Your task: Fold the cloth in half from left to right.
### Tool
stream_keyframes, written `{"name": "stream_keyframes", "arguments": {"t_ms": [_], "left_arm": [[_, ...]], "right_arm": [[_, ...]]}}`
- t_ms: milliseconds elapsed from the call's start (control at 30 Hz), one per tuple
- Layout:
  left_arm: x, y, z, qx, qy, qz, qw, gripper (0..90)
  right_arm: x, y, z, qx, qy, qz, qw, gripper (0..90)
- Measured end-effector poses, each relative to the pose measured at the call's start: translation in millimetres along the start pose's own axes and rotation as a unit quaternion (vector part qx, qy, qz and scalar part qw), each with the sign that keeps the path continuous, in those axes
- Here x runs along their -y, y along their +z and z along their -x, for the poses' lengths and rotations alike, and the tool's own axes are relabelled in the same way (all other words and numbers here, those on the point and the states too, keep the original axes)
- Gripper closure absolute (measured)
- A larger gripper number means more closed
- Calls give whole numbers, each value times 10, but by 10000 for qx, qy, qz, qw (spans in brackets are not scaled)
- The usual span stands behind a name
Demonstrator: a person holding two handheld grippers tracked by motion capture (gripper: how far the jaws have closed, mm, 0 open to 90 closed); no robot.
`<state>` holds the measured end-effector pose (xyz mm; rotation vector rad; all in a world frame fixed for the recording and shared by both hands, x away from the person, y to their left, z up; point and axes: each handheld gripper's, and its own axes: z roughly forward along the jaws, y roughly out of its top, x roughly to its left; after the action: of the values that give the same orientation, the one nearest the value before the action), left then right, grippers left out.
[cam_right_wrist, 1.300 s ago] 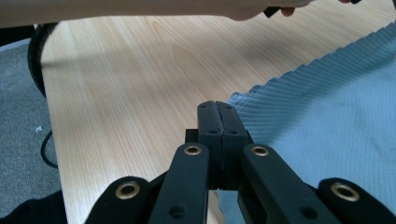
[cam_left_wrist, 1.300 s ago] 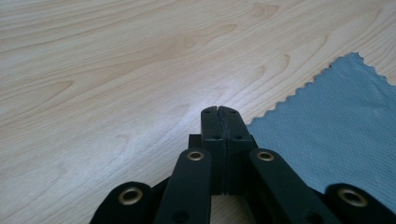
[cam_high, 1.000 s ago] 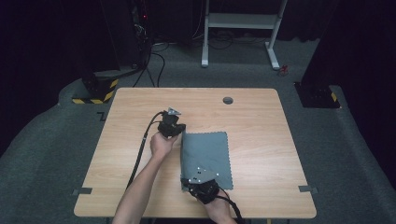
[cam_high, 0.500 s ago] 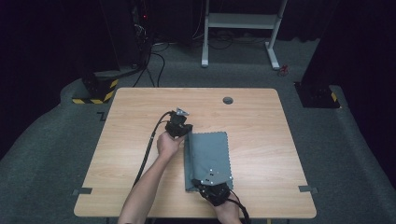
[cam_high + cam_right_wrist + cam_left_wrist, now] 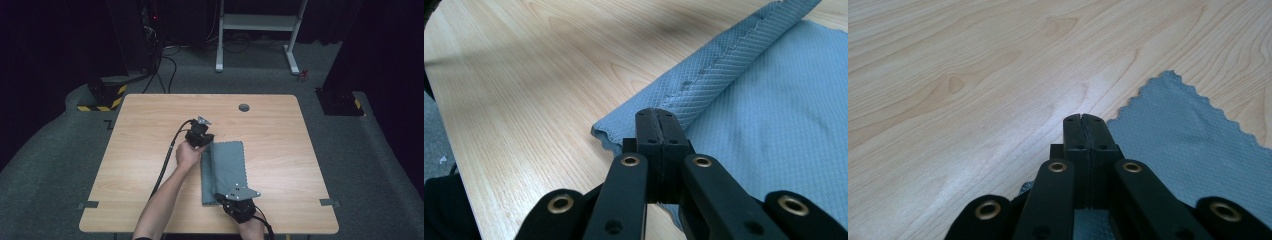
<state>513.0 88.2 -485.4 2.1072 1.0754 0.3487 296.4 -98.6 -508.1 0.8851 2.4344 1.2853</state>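
**Folding the grey cloth over, one long edge at a time**

A grey cloth [image 5: 226, 170] lies on the wooden table [image 5: 150, 125], a little toward the near edge and close to the middle. Its left long edge is lifted and rolled over onto the rest of the cloth, like a page that is being turned.

The left gripper [image 5: 204, 141] is at the far left corner of the cloth. Its jaws are pressed tight together, and cloth shows right under them, so it looks like it is pinching that corner. The right gripper [image 5: 231, 201] is at the near left corner. Its jaws are closed tight too, with the cloth edge bunched just below them.

This looks like the middle of a fold. Next, both grippers should carry the lifted edge across to the right, side by side, and lay it down flat along the right edge. If one goes faster, the fold will come out crooked.

Nothing on the table is in the way. There is only a small round hole [image 5: 244, 107] near the far edge, well apart from the cloth. Each gripper trails a black cable [image 5: 167, 162].
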Motion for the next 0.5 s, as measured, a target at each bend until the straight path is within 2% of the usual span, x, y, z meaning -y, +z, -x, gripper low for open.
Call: {"name": "stream_keyframes", "arguments": {"t_ms": [100, 233, 500], "left_arm": [[-23, 35, 42, -2, 79, -10, 10000, 897], [-49, 83, 106, 51, 71, -8, 10000, 897], [-105, 152, 202, 92, 186, -11, 9998, 896]], "right_arm": [[33, -31, 23, 31, 31, -2, 10000, 900], [71, -70, 49, 76, 85, -12, 9999, 900], [146, -119, 85, 143, 180, -1, 9997, 900]]}}
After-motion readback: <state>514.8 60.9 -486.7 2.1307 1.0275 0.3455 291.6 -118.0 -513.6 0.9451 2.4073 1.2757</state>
